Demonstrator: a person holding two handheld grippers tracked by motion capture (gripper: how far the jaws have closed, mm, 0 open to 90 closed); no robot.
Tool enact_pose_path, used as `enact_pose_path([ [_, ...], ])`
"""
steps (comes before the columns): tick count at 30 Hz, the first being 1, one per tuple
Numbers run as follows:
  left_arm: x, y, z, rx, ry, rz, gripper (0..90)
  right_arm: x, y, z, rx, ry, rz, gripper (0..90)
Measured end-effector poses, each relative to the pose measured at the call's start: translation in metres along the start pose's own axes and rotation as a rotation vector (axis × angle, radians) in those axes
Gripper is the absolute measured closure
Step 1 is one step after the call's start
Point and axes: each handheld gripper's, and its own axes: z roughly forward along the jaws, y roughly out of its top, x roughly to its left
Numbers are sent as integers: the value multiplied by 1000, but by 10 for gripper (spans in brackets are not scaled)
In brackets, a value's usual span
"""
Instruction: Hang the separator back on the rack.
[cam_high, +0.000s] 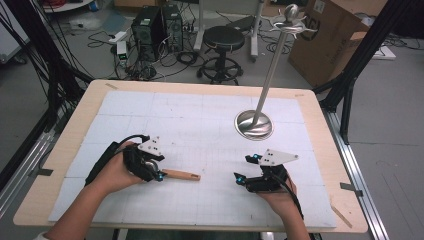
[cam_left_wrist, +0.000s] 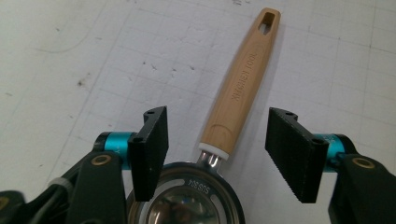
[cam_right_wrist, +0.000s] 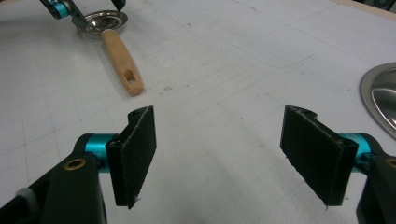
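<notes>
A utensil with a round steel head (cam_left_wrist: 187, 200) and a light wooden handle (cam_left_wrist: 243, 84) lies flat on the white gridded mat (cam_high: 200, 125). My left gripper (cam_left_wrist: 218, 135) is open, its pads either side of the handle's lower end and apart from it. In the high view the left gripper (cam_high: 157, 171) is at the near left, with the handle (cam_high: 181, 175) pointing right out of it. My right gripper (cam_high: 246, 168) is open at the near right with nothing between its pads (cam_right_wrist: 135, 154). From there the utensil (cam_right_wrist: 122, 60) lies farther off at the upper left.
A steel stand with a round base (cam_high: 254, 125) and a tall leaning pole (cam_high: 272, 70) topped by hooks (cam_high: 292, 20) rises at the mat's far right; its base (cam_right_wrist: 380, 98) edges the right gripper view. A cardboard box (cam_high: 335, 35) and a stool (cam_high: 222, 45) sit beyond the table.
</notes>
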Motion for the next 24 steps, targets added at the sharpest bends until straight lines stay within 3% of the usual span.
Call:
enact_pose_path([
  [17, -1, 23, 19, 250, -22, 102, 544, 1, -1, 1, 13, -2, -9, 265],
  [24, 1, 27, 26, 318, -31, 123, 568, 2, -1, 2, 21, 4, -9, 267],
])
